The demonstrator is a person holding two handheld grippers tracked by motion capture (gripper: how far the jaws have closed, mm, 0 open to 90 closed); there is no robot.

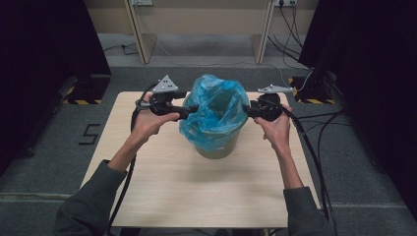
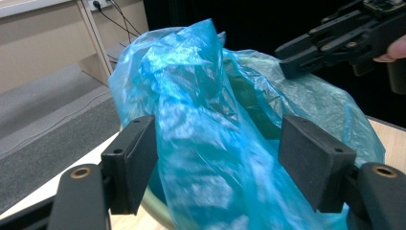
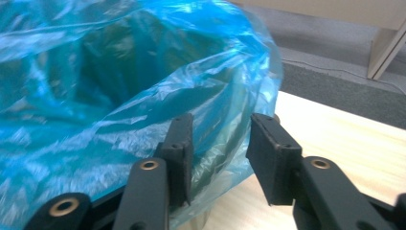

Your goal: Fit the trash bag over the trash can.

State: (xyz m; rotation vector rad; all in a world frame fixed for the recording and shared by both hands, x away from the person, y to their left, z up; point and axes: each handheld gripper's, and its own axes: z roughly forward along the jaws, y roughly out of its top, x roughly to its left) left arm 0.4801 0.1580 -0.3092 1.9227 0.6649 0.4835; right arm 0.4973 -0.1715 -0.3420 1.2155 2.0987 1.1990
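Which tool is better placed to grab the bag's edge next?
Left, probably. The left tool already has a fold of the blue bag between its open pads. The right tool is open at the bag's far rim, the plastic mostly beside one pad.

The blue plastic bag (image 1: 215, 110) drapes over my bucket (image 1: 216, 147), so in the high view I see just a strip of its greenish wall below the plastic, and its rim is covered. From my left gripper (image 2: 218, 158) the bag's lower folds are smeared with blur and run off the bottom edge; whether the plastic touches either pad there I cannot tell. My right gripper (image 2: 335, 45) is cut off at that picture's top right corner. From my right gripper's own camera (image 3: 218, 143), the bag runs off the left and top edges, and its near-left part is blurred.
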